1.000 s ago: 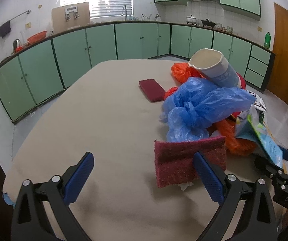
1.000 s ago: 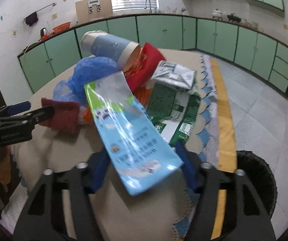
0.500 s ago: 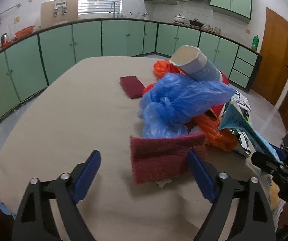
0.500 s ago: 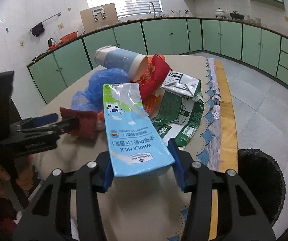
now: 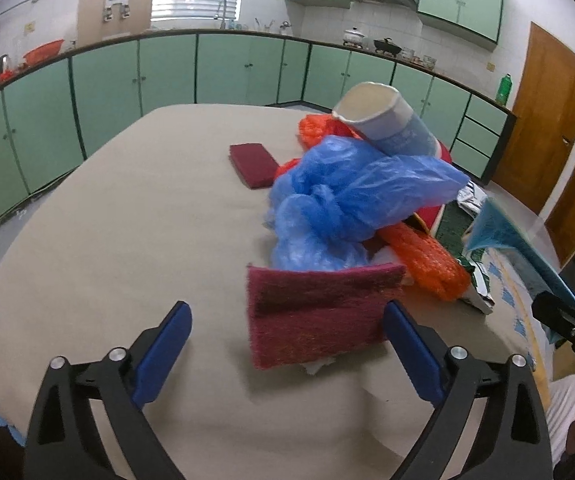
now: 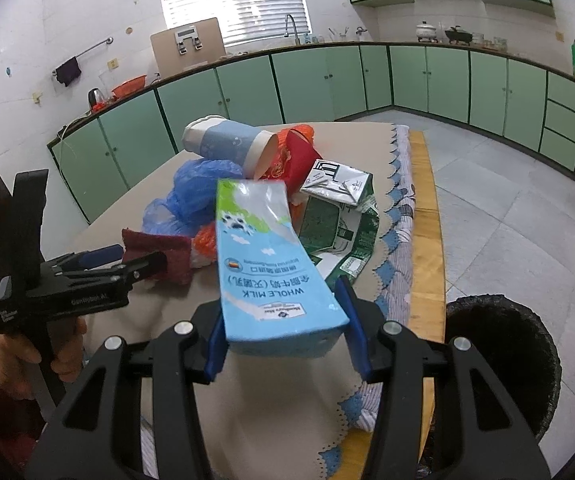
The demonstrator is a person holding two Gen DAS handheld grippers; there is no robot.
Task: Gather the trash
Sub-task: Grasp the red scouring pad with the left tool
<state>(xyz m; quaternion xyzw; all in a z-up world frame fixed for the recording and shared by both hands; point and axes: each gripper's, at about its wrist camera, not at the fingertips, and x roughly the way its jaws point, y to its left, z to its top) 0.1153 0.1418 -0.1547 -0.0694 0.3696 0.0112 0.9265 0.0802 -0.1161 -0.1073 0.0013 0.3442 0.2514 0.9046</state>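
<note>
At the left, the left tool [image 5: 287,344] hovers low over the desk [image 5: 107,240] with its fingers spread wide apart, a maroon scouring pad [image 5: 319,312] standing between them but not gripped. The trash pile sits toward the desk's right edge: blue plastic bag [image 5: 351,200], paper cup [image 5: 383,124], orange netting [image 5: 423,256], and a flattened green carton [image 6: 335,232]. Further right, the right tool [image 6: 283,340] is clamped on a blue whole-milk carton [image 6: 263,256], lifted clear of the pile. The black bin [image 6: 503,364] stands on the floor just past the desk's right edge. To do this step well, the carton should probably swing right, clear the cloth fringe, and be released only above the bin's mouth. The desk's left half offers open room; the right edge is crowded.
</note>
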